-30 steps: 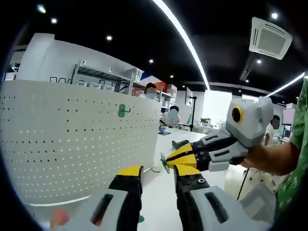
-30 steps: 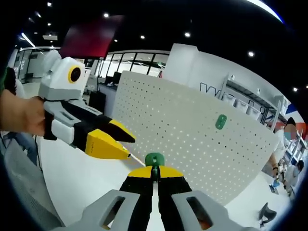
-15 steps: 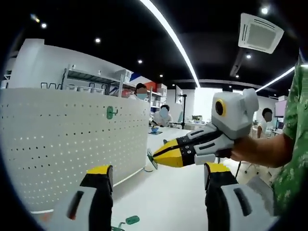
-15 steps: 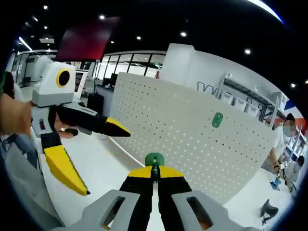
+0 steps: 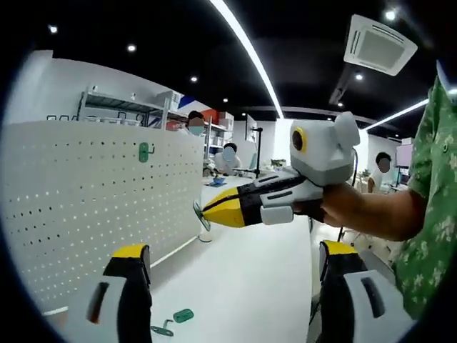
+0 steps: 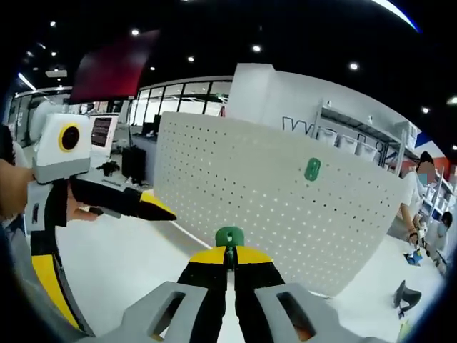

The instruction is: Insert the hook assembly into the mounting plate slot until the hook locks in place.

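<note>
The white perforated mounting plate (image 5: 78, 207) stands upright on the white table, with one green hook (image 5: 145, 151) hanging high on it. Another green hook (image 5: 175, 317) lies flat on the table between my left gripper's jaws. My left gripper (image 5: 234, 251) is wide open and holds nothing. My right gripper (image 5: 207, 212) reaches in from the right, shut on a small green hook assembly (image 5: 200, 214), a short way off the plate. In the right gripper view, my right gripper (image 6: 228, 251) pinches the hook assembly (image 6: 229, 236) facing the plate (image 6: 285, 214) and its hung hook (image 6: 312, 169). The open left gripper (image 6: 121, 271) is at the left.
A person's hand and green patterned sleeve (image 5: 428, 214) hold the right gripper. Several people and shelving (image 5: 128, 107) are behind the plate. A dark object (image 6: 404, 294) sits on the table (image 6: 136, 257) past the plate's right end.
My left gripper's jaws have spread from nearly shut to wide open. The right gripper has kept its hold on the hook assembly and now sits closer to the plate.
</note>
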A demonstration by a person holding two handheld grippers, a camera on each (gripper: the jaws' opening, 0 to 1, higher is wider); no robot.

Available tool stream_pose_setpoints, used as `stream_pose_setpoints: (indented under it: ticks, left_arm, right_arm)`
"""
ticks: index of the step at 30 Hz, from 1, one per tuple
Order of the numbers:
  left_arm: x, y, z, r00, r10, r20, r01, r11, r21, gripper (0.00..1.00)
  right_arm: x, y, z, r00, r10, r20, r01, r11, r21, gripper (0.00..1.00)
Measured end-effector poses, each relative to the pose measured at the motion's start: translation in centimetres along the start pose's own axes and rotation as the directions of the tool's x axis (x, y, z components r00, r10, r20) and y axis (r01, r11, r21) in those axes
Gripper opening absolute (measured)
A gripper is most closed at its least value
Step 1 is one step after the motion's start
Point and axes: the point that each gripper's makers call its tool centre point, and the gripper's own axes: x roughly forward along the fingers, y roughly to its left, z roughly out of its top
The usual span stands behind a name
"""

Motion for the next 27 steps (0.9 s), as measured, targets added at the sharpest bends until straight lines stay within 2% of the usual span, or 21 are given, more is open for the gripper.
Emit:
stream_pose_setpoints:
  ticks: [3,19,27]
  left_arm:
    - [-0.2,0.1,-0.2,1.000,0.004,-0.004,-0.004,1.000,-0.005,1.00]
    - [-1.4,1.0,-0.9,0.999,0.035,0.002,-0.035,0.999,-0.014,1.00]
    - [-2.0,1.1,-2.0,0.998,0.058,-0.012,-0.058,0.998,-0.009,1.00]
  right_arm:
    - [0.1,-0.4,0.2,1.000,-0.014,0.006,0.013,1.000,0.011,0.01]
    - [2.2,-3.0,3.7,0.993,-0.090,0.075,0.086,0.995,0.056,0.01]
    - [2.9,-5.6,4.8,0.984,-0.146,0.099,0.137,0.986,0.095,0.01]
